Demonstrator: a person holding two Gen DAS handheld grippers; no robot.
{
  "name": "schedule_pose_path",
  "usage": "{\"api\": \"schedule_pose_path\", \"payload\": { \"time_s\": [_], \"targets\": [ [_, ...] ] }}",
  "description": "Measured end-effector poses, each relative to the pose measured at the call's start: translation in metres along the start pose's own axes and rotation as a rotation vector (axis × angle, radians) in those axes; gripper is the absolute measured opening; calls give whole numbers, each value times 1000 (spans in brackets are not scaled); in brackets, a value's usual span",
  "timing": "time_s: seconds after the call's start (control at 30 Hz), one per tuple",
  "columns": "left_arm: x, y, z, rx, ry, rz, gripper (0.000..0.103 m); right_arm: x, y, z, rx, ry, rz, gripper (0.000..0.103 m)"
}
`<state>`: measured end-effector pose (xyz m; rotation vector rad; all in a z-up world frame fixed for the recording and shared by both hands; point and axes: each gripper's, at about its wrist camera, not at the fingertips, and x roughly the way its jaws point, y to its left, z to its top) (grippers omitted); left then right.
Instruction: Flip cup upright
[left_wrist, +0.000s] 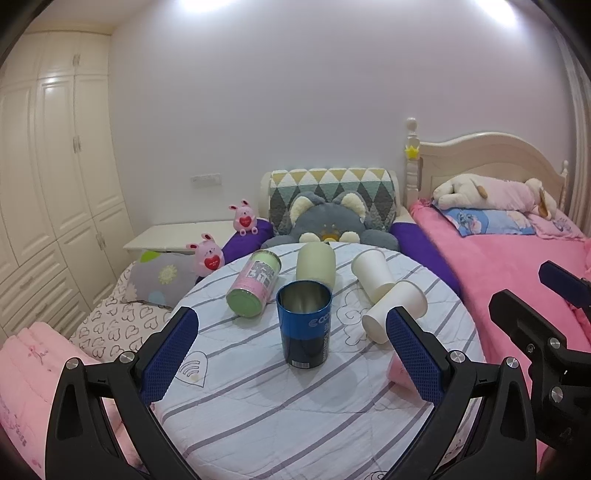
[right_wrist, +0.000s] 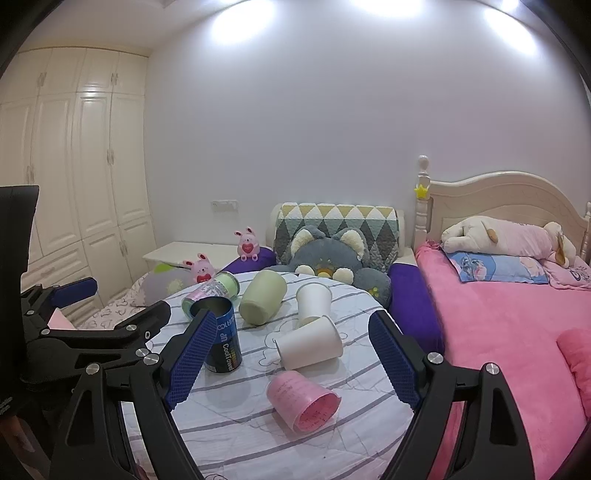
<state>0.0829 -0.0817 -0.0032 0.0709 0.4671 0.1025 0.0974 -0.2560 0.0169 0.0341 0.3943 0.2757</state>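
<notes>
The blue cup (right_wrist: 221, 338) reads what looks like "CoolTowel", with a barcode near its base

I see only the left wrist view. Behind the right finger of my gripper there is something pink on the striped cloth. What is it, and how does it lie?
Observer: The right wrist view shows it whole. It is a pink cup, lying on its side on the striped cloth, with its mouth toward the camera.
Operator: Is the right gripper holding it?
Observer: No. The right gripper is open and empty. The pink cup lies free on the cloth, seen between its two fingers.
</notes>
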Motion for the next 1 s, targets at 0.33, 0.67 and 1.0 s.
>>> {"api": "schedule_pose_path", "payload": {
  "time_s": [0.33, 0.67, 1.0],
  "targets": [
    [6, 3, -3, -5, 13, -4, 103, 8, 0, -3, 3, 29, -17, 86],
    [14, 4, -8, 4, 29, -3, 103, 18, 2, -4, 1, 57, -19, 86],
    [31, 9, -10, 6, 63, -7, 103, 34, 2, -7, 0, 93, -18, 86]
  ]
}}
